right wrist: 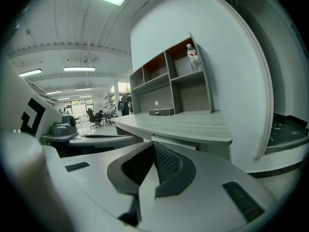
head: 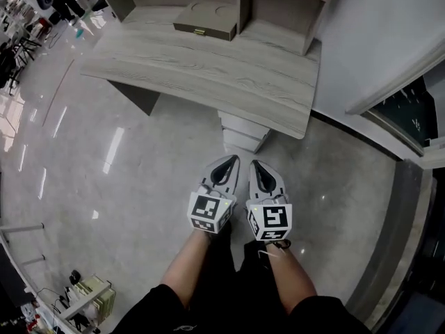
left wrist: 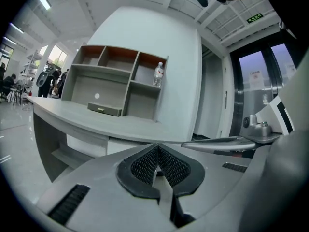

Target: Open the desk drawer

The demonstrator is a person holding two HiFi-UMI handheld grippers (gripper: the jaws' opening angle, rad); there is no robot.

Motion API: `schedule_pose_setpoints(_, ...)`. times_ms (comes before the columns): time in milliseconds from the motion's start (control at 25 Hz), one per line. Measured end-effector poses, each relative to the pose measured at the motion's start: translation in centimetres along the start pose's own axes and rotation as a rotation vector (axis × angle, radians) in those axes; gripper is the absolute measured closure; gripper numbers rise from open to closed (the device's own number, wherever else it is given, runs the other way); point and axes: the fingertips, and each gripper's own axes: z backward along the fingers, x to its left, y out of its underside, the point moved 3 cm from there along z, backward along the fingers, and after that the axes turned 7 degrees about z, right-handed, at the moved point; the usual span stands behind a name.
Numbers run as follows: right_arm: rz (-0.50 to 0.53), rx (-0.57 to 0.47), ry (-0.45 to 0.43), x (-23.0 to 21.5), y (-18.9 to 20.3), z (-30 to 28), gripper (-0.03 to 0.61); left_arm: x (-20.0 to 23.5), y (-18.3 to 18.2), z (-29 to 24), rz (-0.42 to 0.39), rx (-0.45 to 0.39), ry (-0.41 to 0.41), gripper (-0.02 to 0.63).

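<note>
Polished floor (head: 139, 186) separates the closed, empty fingers of the left gripper (head: 229, 161) and right gripper (head: 256, 164), held side by side, from the drawer stack (head: 243, 132) under the table (head: 208, 75), which lies straight ahead, equally near both.

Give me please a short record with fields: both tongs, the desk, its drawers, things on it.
desk: grey wood top, shelf unit at its back
drawers: under the desk top, none looks pulled out
box: flat, on the desk
bottle: upright, in the shelf unit
left tongs: shut, empty, short of the desk
right tongs: shut, empty, beside the left tongs
</note>
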Motion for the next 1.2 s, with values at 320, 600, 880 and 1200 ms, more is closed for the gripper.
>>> schedule_pose_setpoints(320,-0.018,-0.097,0.033,-2.7,9.3,-6.1,0.572,4.0,8.4,-6.9,0.009,-0.082,0.050,0.612)
schedule_pose_setpoints(600,0.006,-0.146,0.046,-3.1,15.2,-10.1,0.572,7.2,12.5,-9.5,-0.175,-0.111,0.054,0.612)
schedule_pose_setpoints(880,-0.143,-0.262,-0.016,-3.2,18.7,-12.5,0.572,10.1,16.3,-10.7,-0.076,-0.186,0.088,0.612)
schedule_pose_setpoints(1200,-0.409,-0.441,-0.139,-4.3,20.3,-13.4,0.572,11.4,17.3,-12.9,0.393,-0.289,0.339,0.612)
